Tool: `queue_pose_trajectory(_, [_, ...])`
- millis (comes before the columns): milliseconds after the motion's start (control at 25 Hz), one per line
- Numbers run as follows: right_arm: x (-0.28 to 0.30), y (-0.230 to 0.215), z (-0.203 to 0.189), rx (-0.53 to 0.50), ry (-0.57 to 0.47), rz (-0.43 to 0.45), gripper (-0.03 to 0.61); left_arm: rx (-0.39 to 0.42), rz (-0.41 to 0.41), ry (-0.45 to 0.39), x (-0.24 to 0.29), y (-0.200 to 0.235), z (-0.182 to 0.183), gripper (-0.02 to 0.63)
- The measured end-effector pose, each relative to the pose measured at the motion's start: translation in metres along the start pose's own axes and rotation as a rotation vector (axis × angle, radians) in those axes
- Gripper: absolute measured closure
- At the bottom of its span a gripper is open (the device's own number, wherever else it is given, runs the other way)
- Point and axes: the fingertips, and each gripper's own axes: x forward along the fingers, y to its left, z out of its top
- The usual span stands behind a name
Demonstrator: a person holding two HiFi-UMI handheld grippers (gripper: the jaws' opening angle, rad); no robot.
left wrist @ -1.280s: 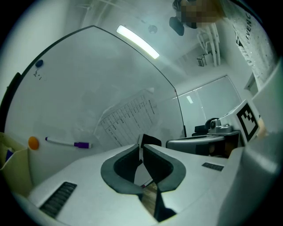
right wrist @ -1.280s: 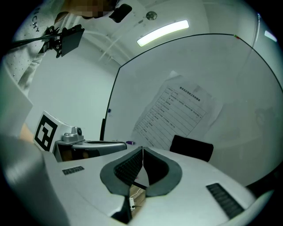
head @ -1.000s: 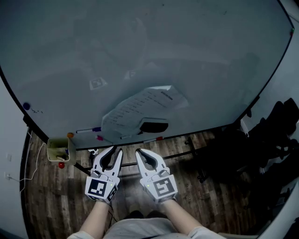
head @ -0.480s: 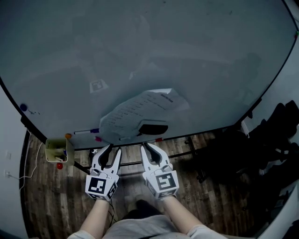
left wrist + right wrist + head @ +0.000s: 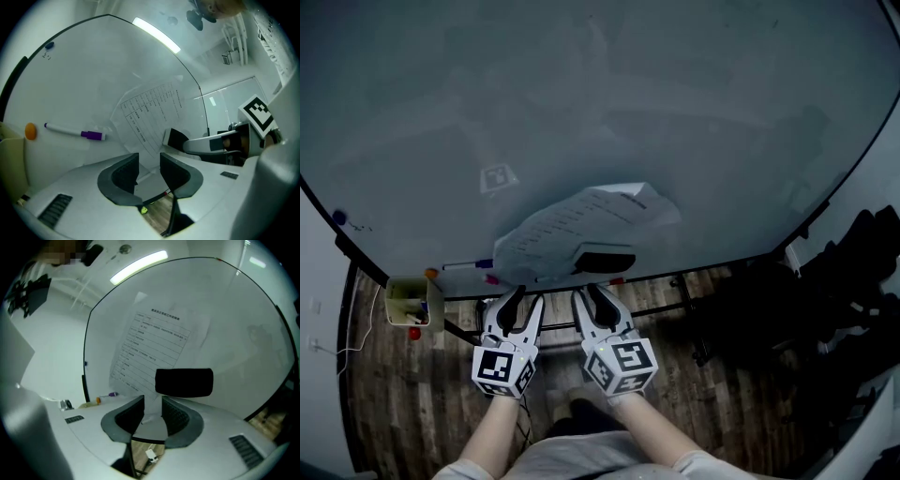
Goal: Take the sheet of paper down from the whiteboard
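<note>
Sheet of paper [image 5: 581, 220] hangs on whiteboard [image 5: 581, 94], just ahead of and above both sets of fingertips, w/ black eraser [image 5: 605, 260] on its lower edge. L gripper [image 5: 525, 300] jaws wide apart, R gripper [image 5: 589, 298] jaws slightly apart. Both just been opening, nothing gripped.

Sheet of paper [image 5: 151, 341], 6 o'clock on the whiteboard [image 5: 581, 94]: printed heading and table rows, too small to read. Left cube [image 5: 502, 372] and right cube [image 5: 621, 364]: square black-and-white coded markers, no letters. Nothing legible.
</note>
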Motion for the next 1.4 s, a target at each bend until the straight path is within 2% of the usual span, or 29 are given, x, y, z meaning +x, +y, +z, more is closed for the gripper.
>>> queue_pose_trajectory(40, [0.001, 0.0, 0.0, 0.048, -0.003, 0.011, 0.459, 0.001, 0.002, 0.002, 0.0, 0.0, -0.001, 0.476])
queue_pose_trajectory(240, [0.004, -0.009, 0.005, 0.333, -0.033, 0.021, 0.448, 0.01, 0.017, 0.006, 0.0, 0.005, -0.003, 0.476])
queue_pose_trajectory(520, [0.01, -0.022, 0.011, 0.634, -0.059, 0.028, 0.405, 0.02, 0.01, 0.006, 0.001, 0.003, -0.002, 0.476])
queue_pose_trajectory(760, [0.014, -0.025, 0.021, 0.763, -0.084, 0.057, 0.378, 0.025, 0.021, 0.0, 0.001, 0.004, -0.001, 0.476])
queue_pose_trajectory(1160, [0.018, -0.033, 0.021, 1.056, -0.108, 0.058, 0.327, 0.023, 0.052, -0.001, 0.004, 0.011, 0.001, 0.475])
queue_pose_trajectory(1400, [0.022, -0.039, 0.023, 1.111, -0.122, 0.071, 0.318, 0.023, 0.056, 0.005, 0.007, 0.009, -0.002, 0.476])
